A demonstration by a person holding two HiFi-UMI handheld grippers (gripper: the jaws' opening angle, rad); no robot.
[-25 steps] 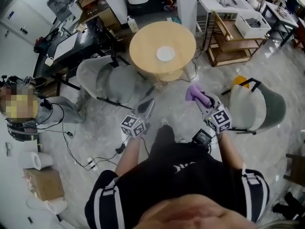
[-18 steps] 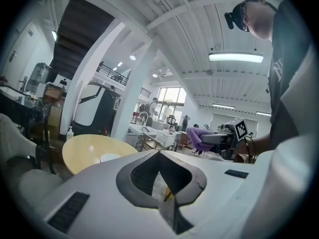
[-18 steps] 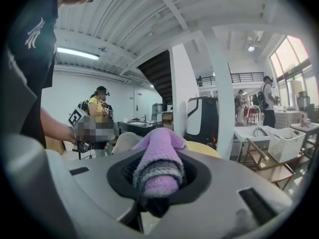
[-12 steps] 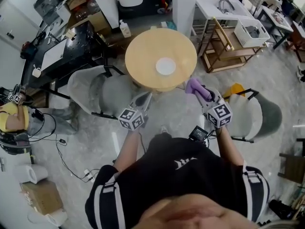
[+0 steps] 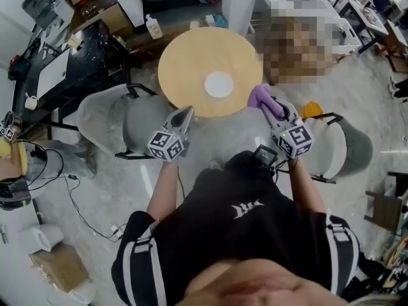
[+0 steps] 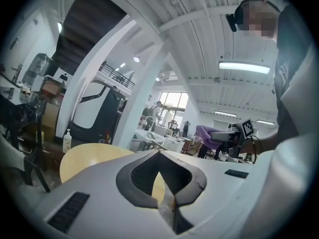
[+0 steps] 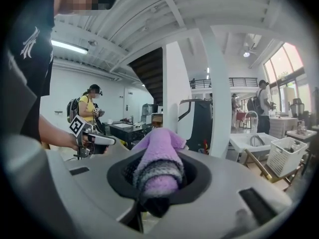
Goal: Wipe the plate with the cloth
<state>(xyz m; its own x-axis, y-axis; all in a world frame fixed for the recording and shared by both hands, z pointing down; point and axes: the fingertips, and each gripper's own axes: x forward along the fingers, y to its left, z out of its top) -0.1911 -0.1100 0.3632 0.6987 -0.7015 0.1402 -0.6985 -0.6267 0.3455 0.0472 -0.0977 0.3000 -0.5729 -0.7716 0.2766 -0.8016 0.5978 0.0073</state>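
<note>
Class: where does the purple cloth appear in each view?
Head view: purple cloth right of centre, at the round table near-right edge, in the right hand-held gripper.
Left gripper view: right of centre, far off.
Right gripper view: dead centre, between the jaws.
Shared landmark: round table, in head and left gripper views only.
</note>
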